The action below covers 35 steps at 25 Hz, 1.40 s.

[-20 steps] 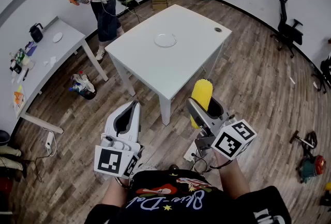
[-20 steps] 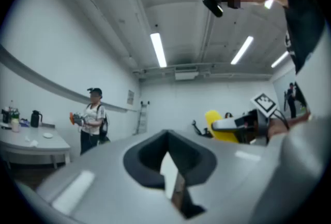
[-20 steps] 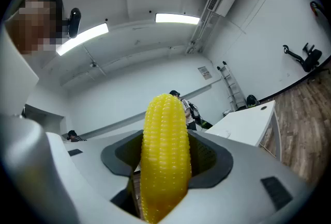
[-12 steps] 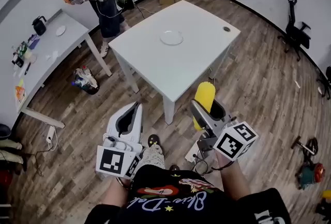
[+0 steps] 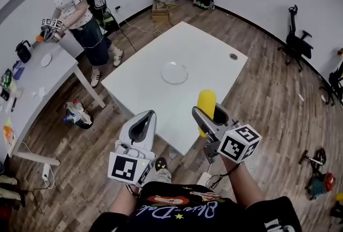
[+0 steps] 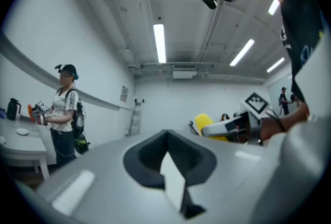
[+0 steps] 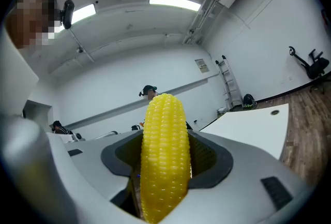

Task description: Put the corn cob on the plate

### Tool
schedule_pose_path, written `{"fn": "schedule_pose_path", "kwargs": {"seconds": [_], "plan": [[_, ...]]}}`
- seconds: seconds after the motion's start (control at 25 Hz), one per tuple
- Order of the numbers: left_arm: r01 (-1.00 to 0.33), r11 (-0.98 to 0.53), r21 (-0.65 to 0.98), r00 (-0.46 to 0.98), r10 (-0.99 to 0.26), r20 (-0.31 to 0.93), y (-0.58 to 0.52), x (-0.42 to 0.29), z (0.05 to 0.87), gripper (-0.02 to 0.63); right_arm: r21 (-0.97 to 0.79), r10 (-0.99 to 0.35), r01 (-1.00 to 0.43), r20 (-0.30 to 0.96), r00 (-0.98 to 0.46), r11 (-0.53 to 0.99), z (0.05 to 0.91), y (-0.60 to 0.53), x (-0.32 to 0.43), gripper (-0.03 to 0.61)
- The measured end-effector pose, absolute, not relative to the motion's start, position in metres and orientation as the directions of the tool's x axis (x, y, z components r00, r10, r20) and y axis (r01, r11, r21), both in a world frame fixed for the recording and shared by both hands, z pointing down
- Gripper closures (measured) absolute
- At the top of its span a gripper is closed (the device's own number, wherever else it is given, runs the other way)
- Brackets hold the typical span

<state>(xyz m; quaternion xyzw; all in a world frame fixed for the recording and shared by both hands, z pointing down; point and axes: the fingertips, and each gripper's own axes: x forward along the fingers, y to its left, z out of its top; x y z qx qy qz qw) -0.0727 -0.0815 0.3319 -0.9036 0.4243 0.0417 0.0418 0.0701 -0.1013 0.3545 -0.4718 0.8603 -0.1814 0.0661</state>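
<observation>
A yellow corn cob (image 5: 206, 103) is gripped upright between the jaws of the right claw (image 5: 210, 116), held above the near edge of a white worktop (image 5: 203, 54). The clear plate (image 5: 174, 72) is seen well ahead of it, near the worktop's middle, with bare surface all around. The left claw (image 5: 142, 122) is held closed and empty beside the near left edge.

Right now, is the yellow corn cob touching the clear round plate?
Apart. Head view: the corn cob sits in the right gripper, bare white table between it and the plate.
</observation>
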Motion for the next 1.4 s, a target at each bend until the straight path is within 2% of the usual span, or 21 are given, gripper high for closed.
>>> {"fn": "schedule_pose_path", "kwargs": {"seconds": [0.28,0.52,0.72,1.2,1.4], "plan": [[-0.750,-0.660,-0.047,0.661,-0.746,-0.079,-0.169,-0.083,0.346,0.611,-0.298,-0.829,-0.855,0.251,-0.499,0.424,0.397,-0.261,0.069,0.327],[-0.783,-0.622,0.002,0.622,-0.783,-0.029,-0.212,-0.080,0.353,0.611,-0.269,-0.736,-0.881,0.485,-0.473,0.389,0.467,-0.351,0.076,0.327],[-0.818,-0.574,0.029,0.575,-0.818,0.014,-0.229,-0.090,0.365,0.611,-0.210,-0.645,-0.884,0.617,-0.451,0.417,0.517,-0.405,0.070,0.327],[-0.868,-0.486,0.100,0.494,-0.865,0.084,-0.264,-0.105,0.395,0.611,-0.168,-0.430,-0.841,0.798,-0.422,0.513,0.596,-0.467,0.050,0.327],[-0.865,-0.492,0.097,0.500,-0.861,0.093,-0.264,-0.096,0.394,0.611,-0.152,-0.401,-0.837,0.823,-0.402,0.526,0.614,-0.467,0.049,0.327]]}}
